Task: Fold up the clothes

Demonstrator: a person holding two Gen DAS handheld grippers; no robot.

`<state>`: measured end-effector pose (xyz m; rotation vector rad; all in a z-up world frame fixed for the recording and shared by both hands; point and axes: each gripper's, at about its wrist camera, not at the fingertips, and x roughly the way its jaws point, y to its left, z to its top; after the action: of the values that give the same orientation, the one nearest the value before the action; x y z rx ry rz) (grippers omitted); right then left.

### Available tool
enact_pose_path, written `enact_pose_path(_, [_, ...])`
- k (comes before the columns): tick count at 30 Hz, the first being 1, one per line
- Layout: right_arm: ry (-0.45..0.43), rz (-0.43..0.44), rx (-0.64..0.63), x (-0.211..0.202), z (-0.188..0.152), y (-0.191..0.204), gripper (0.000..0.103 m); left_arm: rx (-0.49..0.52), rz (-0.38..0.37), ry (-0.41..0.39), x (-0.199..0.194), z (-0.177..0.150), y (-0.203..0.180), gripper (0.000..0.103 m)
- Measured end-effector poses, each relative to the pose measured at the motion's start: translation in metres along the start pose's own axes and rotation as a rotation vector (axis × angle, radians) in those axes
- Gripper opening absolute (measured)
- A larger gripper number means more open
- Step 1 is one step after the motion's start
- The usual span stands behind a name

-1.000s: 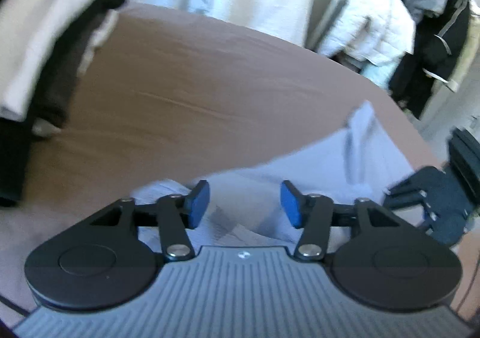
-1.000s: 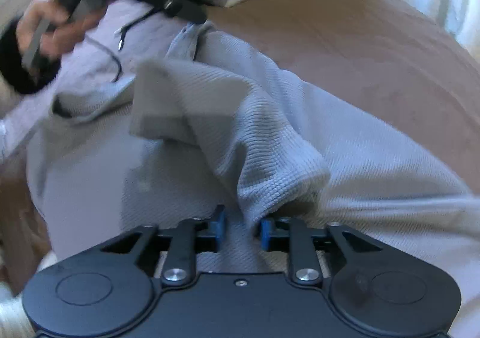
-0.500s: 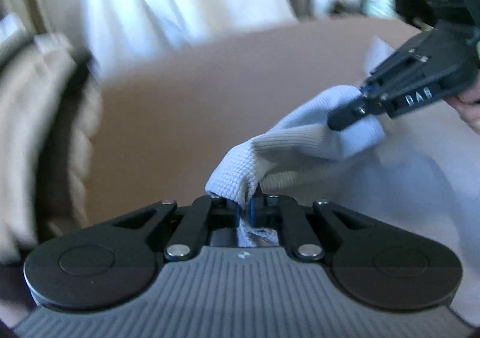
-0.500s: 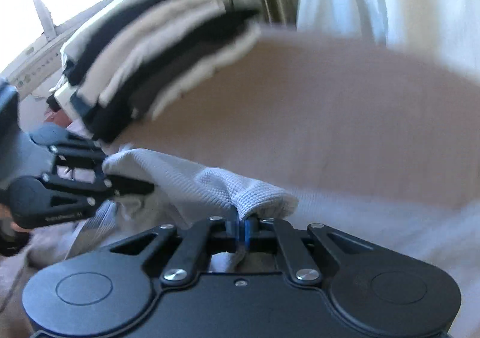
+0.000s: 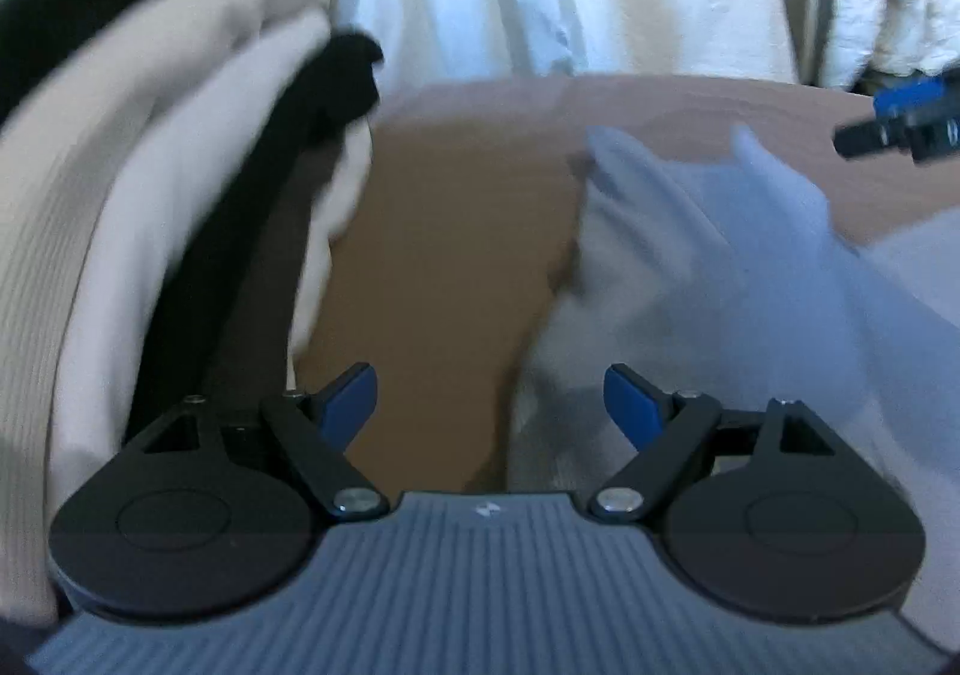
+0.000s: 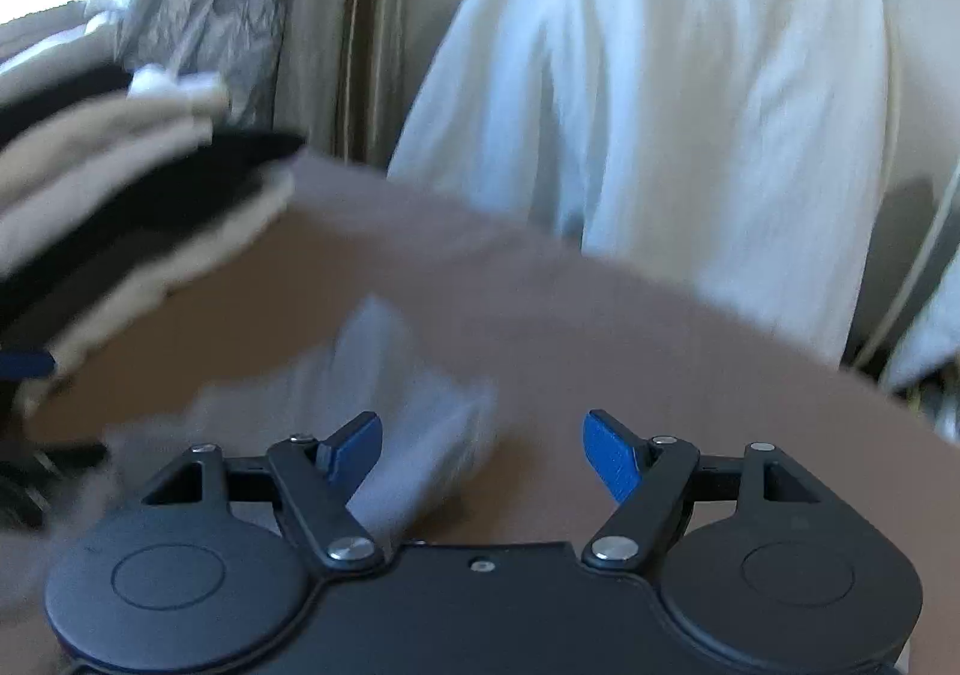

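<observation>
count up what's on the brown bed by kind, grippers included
open two-finger grippers: 2 (left gripper, right gripper)
loose light grey knit garment: 1
stack of folded clothes, in cream and black layers too blurred to count singly: 1
total: 4, all over the brown bed cover

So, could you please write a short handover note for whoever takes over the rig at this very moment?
Left gripper: open, empty, above the brown surface at the left edge of the grey garment.
Right gripper: open, empty, just over the garment's far corner.
Grey garment: lying loose on the brown surface, rumpled; blur hides how neat the fold is.
Stack of folded clothes: to the left, beside the garment.
Done: the stack already holds several folded items.
Left: check the fold, finish folding, then probably move the garment to the stack.
</observation>
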<state>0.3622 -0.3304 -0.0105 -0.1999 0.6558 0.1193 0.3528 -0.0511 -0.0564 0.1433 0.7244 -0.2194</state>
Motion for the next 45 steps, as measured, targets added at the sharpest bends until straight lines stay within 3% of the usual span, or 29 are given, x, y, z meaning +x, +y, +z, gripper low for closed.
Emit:
enact_pose_path(6, [0.033, -0.056, 0.056, -0.044, -0.063, -0.065, 0.08, -0.119, -0.176, 0.1, -0.018, -0.028, 0.026, 0.085])
enact_pose_path(9, [0.059, -0.088, 0.178, -0.05, -0.085, -0.105, 0.085, -0.12, -0.098, 0.103, -0.006, -0.031, 0.024, 0.086])
enact_pose_path(14, [0.11, -0.144, 0.422, -0.053, -0.125, -0.168, 0.09, -0.104, -0.098, 0.107, 0.006, -0.041, 0.004, 0.087])
enact_pose_path(15, [0.12, -0.155, 0.471, -0.054, -0.133, -0.181, 0.09, -0.069, -0.089, 0.093, 0.003, -0.041, -0.002, 0.066])
enact_pose_path(16, [0.13, -0.166, 0.52, -0.054, -0.141, -0.194, 0.09, -0.034, -0.081, 0.079, 0.0, -0.041, -0.008, 0.015])
enact_pose_path(17, [0.141, -0.177, 0.569, -0.055, -0.149, -0.207, 0.09, 0.001, -0.068, 0.063, -0.004, -0.041, -0.014, 0.004])
enact_pose_path(20, [0.169, -0.205, 0.702, -0.054, -0.171, -0.241, 0.09, 0.076, 0.107, -0.062, -0.031, -0.029, -0.025, 0.001])
enact_pose_path(22, [0.193, -0.212, 0.671, -0.04, -0.174, -0.237, 0.09, 0.107, 0.262, -0.166, -0.05, -0.026, -0.027, 0.002])
enact_pose_path(25, [0.234, -0.238, 0.59, -0.018, -0.176, -0.224, 0.09, -0.018, 0.253, -0.012, -0.024, -0.026, -0.009, 0.006])
enact_pose_path(27, [0.235, -0.288, 0.523, -0.015, -0.177, -0.213, 0.091, -0.002, 0.286, 0.126, 0.0, -0.034, -0.003, 0.007])
enact_pose_path(29, [0.236, -0.338, 0.456, -0.013, -0.178, -0.201, 0.09, 0.016, 0.285, 0.113, -0.011, -0.041, -0.001, 0.014])
enact_pose_path(31, [0.198, -0.371, 0.388, -0.022, -0.174, -0.182, 0.09, 0.008, 0.274, 0.094, -0.03, -0.047, 0.0, 0.049])
enact_pose_path(33, [0.144, -0.373, 0.323, -0.04, -0.168, -0.157, 0.09, -0.035, 0.24, 0.073, -0.056, -0.051, 0.003, 0.061])
enact_pose_path(37, [0.078, -0.131, 0.22, -0.09, -0.158, -0.086, 0.09, -0.143, 0.13, 0.069, -0.1, -0.052, 0.008, 0.061])
enact_pose_path(41, [0.019, 0.109, 0.12, -0.138, -0.15, -0.014, 0.09, -0.204, 0.108, 0.056, -0.141, -0.066, 0.001, 0.066])
enact_pose_path(45, [0.026, 0.339, 0.055, -0.16, -0.163, 0.064, 0.09, -0.243, 0.06, 0.101, -0.18, -0.1, -0.006, 0.066])
